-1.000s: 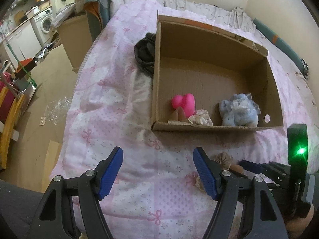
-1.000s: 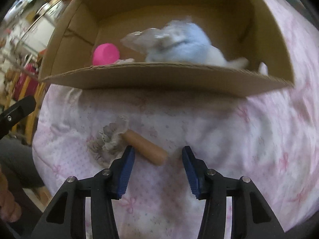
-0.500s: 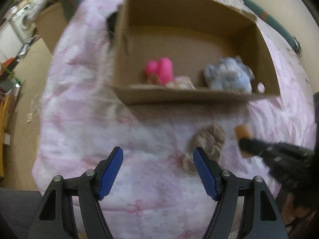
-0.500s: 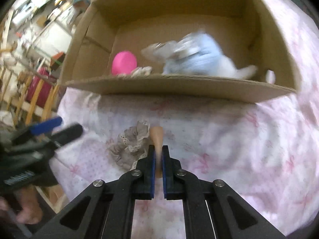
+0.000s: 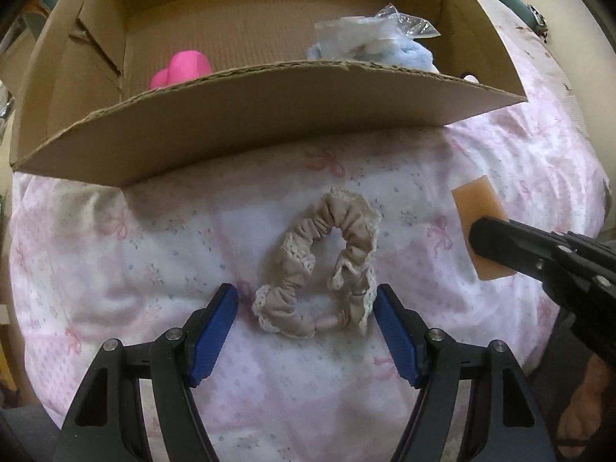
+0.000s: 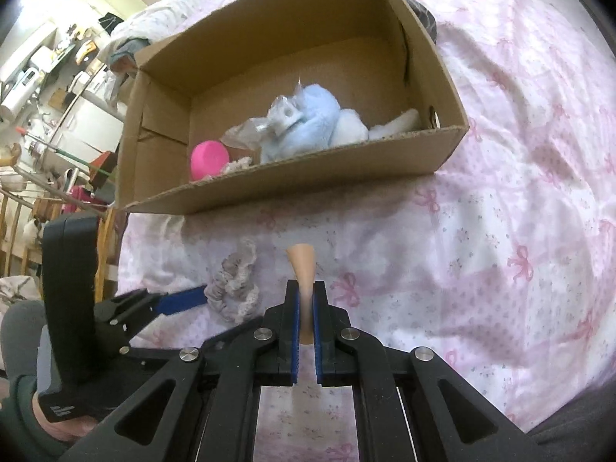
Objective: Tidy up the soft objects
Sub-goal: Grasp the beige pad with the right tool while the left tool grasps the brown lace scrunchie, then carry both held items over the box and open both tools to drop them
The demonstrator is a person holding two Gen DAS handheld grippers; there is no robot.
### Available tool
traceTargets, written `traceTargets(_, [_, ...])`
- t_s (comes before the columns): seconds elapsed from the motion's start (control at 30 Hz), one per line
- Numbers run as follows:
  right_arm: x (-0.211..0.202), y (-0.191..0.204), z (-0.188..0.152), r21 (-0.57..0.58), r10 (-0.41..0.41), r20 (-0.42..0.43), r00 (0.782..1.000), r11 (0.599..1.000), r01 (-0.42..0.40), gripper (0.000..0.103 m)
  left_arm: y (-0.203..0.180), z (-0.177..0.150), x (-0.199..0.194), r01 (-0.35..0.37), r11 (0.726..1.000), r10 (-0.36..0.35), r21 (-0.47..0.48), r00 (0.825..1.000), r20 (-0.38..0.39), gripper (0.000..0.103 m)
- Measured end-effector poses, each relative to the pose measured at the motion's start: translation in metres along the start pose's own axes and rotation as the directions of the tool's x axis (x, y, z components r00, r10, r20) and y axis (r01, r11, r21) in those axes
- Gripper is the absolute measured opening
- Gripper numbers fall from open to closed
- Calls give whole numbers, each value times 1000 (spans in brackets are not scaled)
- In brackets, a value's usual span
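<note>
A beige lace-trimmed scrunchie (image 5: 323, 265) lies on the pink bedspread in front of a cardboard box (image 5: 269, 115). My left gripper (image 5: 306, 308) is open with its blue pads on either side of the scrunchie's near end. My right gripper (image 6: 306, 308) is shut on a tan soft sponge (image 6: 304, 265) and holds it above the bedspread; the sponge also shows in the left wrist view (image 5: 477, 208). The scrunchie shows in the right wrist view (image 6: 235, 288) beside the left gripper's pad.
The box (image 6: 292, 188) holds a pink soft toy (image 6: 208, 159), a light blue plush in clear wrap (image 6: 308, 123) and a lacy piece. The pink bow-print bedspread (image 6: 519, 192) stretches to the right. Furniture and clutter stand off the bed's left side.
My left gripper has moved forward and down so its pads flank the scrunchie. My right gripper closed on the tan sponge and lifted it.
</note>
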State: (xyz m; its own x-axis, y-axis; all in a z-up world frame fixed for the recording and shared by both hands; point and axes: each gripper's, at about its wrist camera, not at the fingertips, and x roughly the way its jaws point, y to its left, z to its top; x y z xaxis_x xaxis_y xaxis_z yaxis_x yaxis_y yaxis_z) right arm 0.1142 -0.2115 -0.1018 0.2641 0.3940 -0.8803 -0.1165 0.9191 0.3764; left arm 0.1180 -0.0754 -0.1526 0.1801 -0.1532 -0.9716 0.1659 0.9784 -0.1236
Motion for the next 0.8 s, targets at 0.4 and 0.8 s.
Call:
traceTargets(0.4, [3, 5, 1, -8, 11, 18, 1000, 1000, -11, 8, 20, -2, -19, -15, 996, 17, -93, 1000, 18, 12])
traceTargets(0.8, [8, 19, -3, -67, -19, 19, 1000, 998, 20, 8, 52, -17, -45, -86, 972, 102, -217, 993, 62, 12])
